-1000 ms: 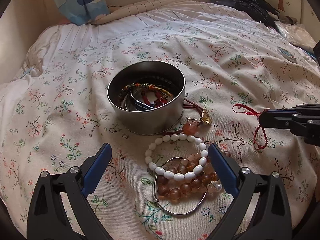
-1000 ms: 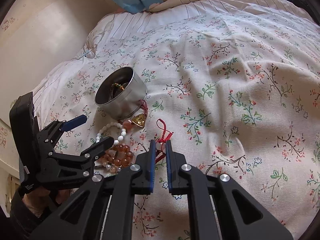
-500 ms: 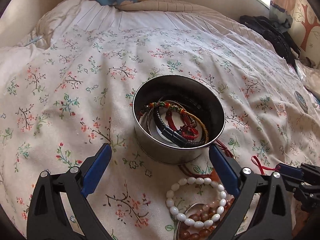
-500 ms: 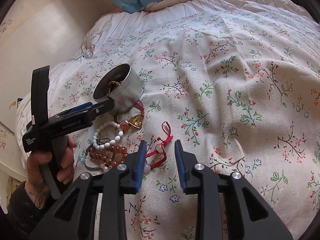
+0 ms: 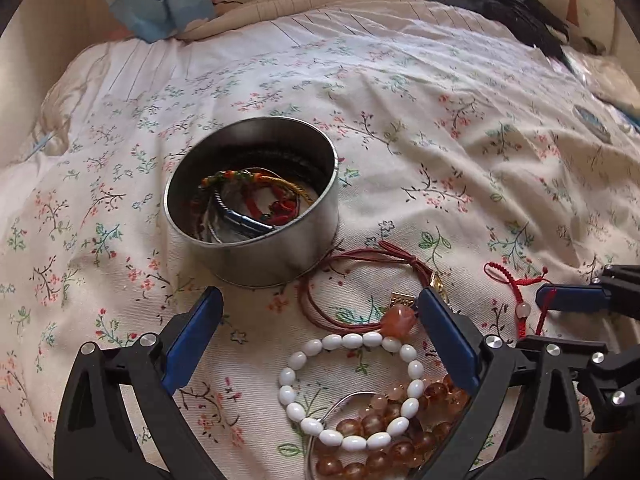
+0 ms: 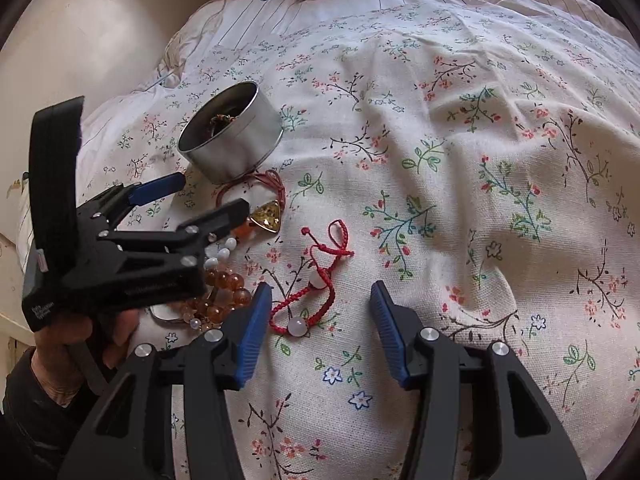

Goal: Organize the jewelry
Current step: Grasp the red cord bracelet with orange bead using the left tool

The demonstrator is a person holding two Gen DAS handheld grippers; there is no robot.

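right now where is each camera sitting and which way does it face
Left wrist: on the left gripper, angled down at the bed; its open jaws frame the tin and white bead bracelet.
Right wrist: on the right gripper, angled down; jaws just opened, red cord bracelet lying loose between them; left hand visible.
Both show the tin, the bracelets and the floral bedspread.

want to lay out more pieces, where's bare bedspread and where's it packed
Bare: the wide stretch right of the tin and beyond the red cord bracelet, plus the patch left of the tin. Crowded: the strip in front of the tin, where the white bead bracelet, amber beads and brown cord pendant overlap.
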